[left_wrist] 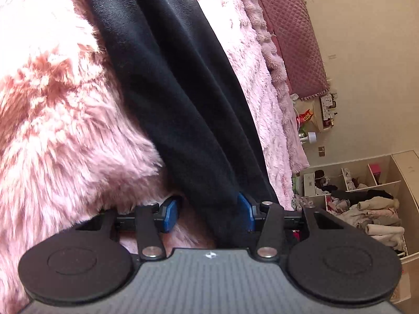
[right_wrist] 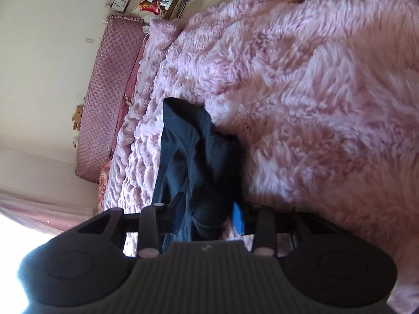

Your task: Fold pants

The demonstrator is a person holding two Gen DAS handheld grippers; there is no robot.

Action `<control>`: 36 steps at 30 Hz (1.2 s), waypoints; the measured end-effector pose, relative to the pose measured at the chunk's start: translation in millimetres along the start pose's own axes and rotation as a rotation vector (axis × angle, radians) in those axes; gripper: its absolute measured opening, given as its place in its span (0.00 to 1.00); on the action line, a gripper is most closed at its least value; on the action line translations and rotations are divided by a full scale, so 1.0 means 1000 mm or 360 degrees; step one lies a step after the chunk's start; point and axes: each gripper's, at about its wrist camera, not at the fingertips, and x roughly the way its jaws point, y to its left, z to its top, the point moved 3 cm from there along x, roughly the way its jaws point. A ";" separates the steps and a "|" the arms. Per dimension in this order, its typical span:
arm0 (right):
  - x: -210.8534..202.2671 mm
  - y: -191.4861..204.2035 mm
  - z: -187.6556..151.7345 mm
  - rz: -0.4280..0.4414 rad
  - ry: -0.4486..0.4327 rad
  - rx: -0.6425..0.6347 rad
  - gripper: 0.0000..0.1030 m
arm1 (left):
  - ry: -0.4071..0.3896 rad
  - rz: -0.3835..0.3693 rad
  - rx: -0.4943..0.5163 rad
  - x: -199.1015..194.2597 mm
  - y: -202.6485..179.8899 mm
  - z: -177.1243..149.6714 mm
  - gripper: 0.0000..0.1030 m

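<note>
Shaggy pink fur blanket [left_wrist: 57, 130] covering most of frame; quilted mauve headboard cushion [left_wrist: 293, 39] sitting upper right; open white shelf unit [left_wrist: 366, 191] holding heaped clothes lower right.

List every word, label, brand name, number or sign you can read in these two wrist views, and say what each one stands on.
None can be read for certain.
Red snack bag by the wall: yellow lettering, too blurred to read.
White boxes on the shelf: dark print, too small to read.
Left gripper body: a small white emblem, no letters.
Right gripper body: the same emblem, no letters.
Black pants: no label visible.
</note>
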 end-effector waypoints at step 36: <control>0.023 0.004 0.009 0.0074 -0.0016 -0.0080 0.22 | -0.1144 -0.0201 -0.0756 -0.139 0.141 0.240 0.43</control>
